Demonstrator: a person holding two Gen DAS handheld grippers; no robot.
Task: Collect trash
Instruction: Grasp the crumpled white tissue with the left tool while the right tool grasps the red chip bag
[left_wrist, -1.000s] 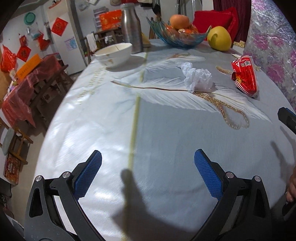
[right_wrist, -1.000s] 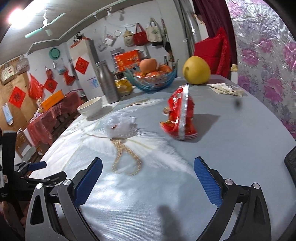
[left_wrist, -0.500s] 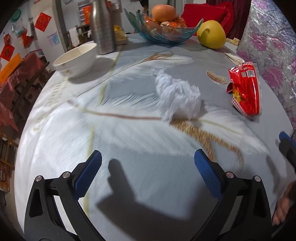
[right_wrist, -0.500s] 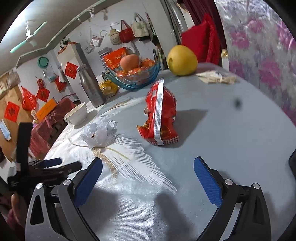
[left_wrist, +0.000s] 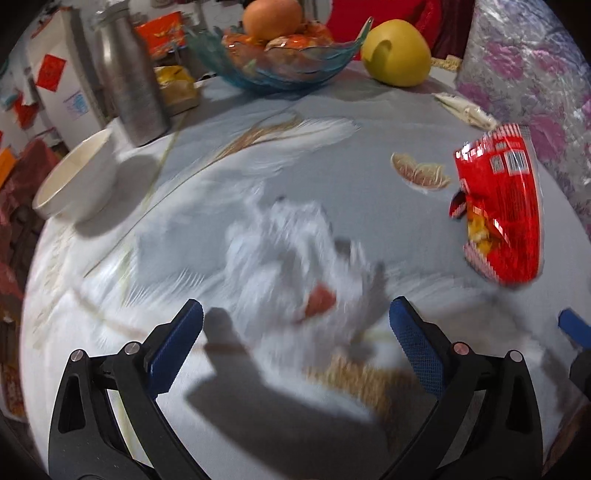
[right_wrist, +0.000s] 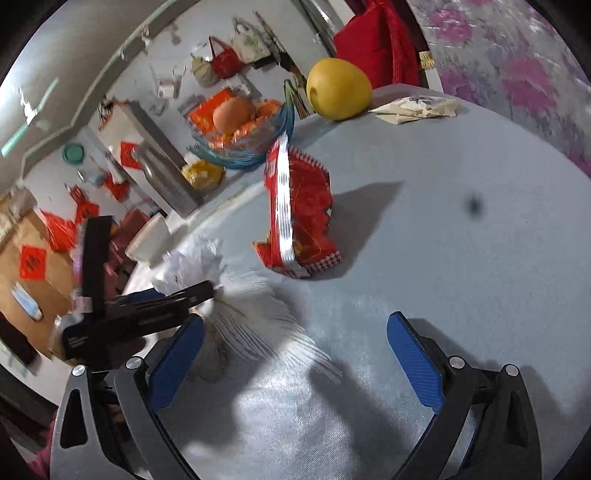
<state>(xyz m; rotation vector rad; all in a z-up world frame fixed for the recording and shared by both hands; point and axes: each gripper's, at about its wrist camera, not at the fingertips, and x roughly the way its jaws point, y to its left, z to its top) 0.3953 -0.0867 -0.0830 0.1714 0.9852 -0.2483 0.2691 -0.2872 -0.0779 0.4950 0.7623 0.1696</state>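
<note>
on the grey feather-print table (left_wrist: 369, 155) my left claw (left_wrist: 295, 332) and right claw (right_wrist: 295, 350) both gaped wide, holding nothing. the red snack wrapper (right_wrist: 299, 218) lay ahead of my right; the crumpled white tissue (left_wrist: 288, 251), blurred, sat just before my left.

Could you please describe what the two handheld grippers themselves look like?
Both the left gripper and the right gripper have matte black plastic frames with cut-out slots, silver round pivot screws, and jaws faced with blue textured pads. No cables or sleeves show.
</note>
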